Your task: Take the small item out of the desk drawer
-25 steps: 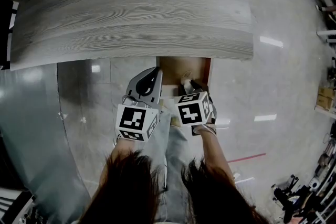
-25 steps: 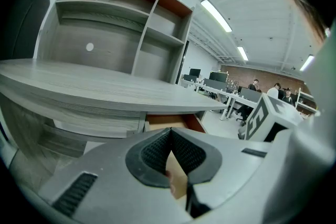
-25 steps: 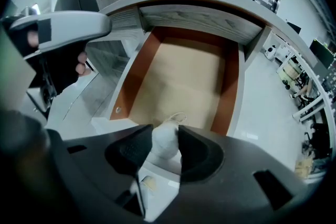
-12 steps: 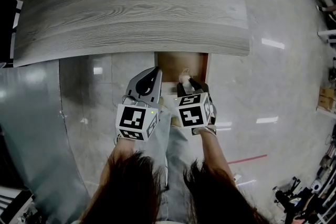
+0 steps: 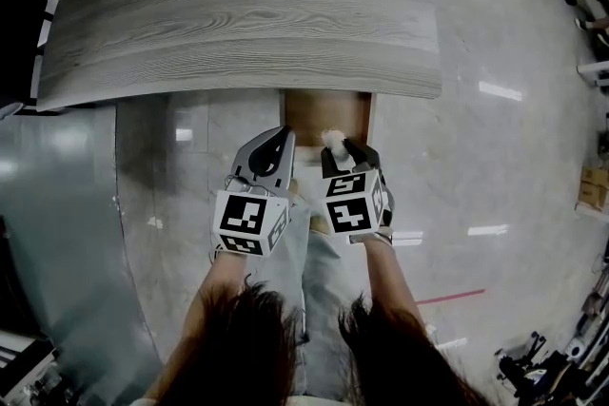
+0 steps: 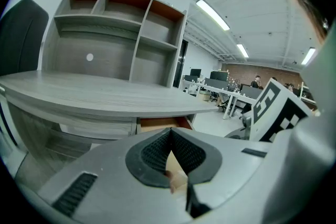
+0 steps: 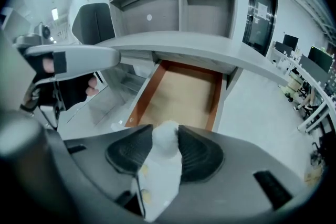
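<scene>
Hardly moved: right gripper (image 7: pixel 166 140) grips item (image 7: pixel 160 178) above drawer (image 7: pixel 181 94), left gripper (image 6: pixel 169 134) closed, empty; lift-out step, next probably carry clear.

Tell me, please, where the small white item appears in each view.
Head view: small white item at the right tongs' tip, over the open drawer.
Left gripper view: not in it.
Right gripper view: low centre, pinched between the pads.
Shared landmark: the open drawer under the desktop.
</scene>
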A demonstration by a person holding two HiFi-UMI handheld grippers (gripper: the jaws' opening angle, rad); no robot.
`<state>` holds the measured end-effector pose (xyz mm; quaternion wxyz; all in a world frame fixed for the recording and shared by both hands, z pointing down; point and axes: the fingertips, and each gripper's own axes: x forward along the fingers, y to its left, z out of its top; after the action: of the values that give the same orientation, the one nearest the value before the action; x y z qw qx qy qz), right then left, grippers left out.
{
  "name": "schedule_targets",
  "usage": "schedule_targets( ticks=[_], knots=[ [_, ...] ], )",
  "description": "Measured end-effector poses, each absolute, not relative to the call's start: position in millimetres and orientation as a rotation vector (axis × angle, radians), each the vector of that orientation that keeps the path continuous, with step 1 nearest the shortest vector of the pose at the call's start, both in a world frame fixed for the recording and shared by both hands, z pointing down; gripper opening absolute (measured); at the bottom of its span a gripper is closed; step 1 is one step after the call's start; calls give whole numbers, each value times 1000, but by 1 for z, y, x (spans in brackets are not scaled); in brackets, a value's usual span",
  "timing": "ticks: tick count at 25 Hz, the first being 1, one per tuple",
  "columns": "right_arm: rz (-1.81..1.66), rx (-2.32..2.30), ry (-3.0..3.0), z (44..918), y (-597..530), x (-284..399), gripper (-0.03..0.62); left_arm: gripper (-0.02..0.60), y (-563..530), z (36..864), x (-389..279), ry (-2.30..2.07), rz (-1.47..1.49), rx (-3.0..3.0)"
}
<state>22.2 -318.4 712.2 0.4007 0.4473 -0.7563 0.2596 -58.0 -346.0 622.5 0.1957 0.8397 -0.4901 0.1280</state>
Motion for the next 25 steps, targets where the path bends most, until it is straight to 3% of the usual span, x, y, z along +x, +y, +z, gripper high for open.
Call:
schedule_targets(
  ticks=[25],
  knots=[
    [530, 1197, -2064, 625, -303, 39, 166, 12, -299, 565, -40, -1442, 380, 2310]
  ],
)
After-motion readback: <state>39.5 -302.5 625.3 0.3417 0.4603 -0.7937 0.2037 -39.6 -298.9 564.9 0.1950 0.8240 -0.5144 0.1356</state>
